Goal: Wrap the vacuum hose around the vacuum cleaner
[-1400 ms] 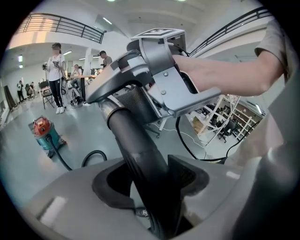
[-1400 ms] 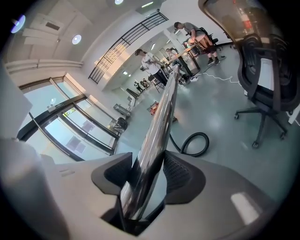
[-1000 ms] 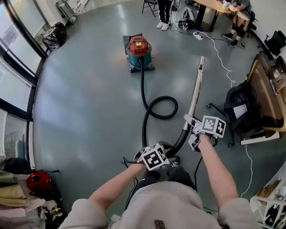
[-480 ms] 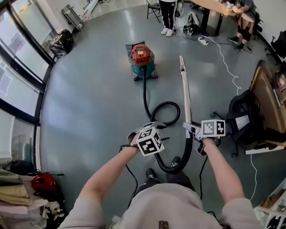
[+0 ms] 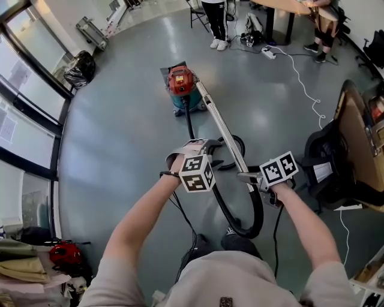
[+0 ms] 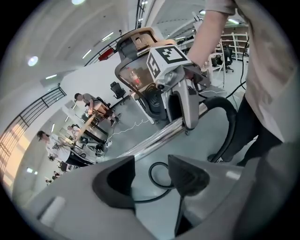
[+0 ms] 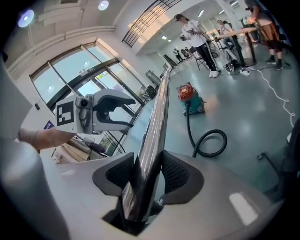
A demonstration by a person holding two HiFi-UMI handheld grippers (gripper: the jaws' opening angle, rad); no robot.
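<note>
A red and teal vacuum cleaner (image 5: 182, 89) (image 7: 190, 96) stands on the grey floor ahead. Its black hose (image 5: 191, 123) runs toward me, curls in a loop (image 5: 235, 144) (image 7: 211, 140), then bends by my feet (image 5: 255, 219). My right gripper (image 5: 247, 178) (image 7: 147, 176) is shut on the shiny metal wand (image 5: 219, 123) (image 7: 157, 112), which slants up with its far end near the vacuum. To the wand's left hangs my left gripper (image 5: 217, 153) (image 6: 150, 180), open and empty. Between its jaws only floor and the hose loop (image 6: 159, 174) show.
People stand at the back (image 5: 213, 18) and one sits at a desk (image 5: 324, 18). A power strip with white cable (image 5: 268, 53) lies at back right. An office chair (image 5: 324, 156) is at right, a black bag (image 5: 78, 69) by the left windows, and a thin black cable (image 5: 183, 213) near my feet.
The wand has swung left, from pointing straight ahead to pointing at the vacuum. My left gripper rose and moved forward from near my feet to beside the wand. The hose bend slid nearer me.
</note>
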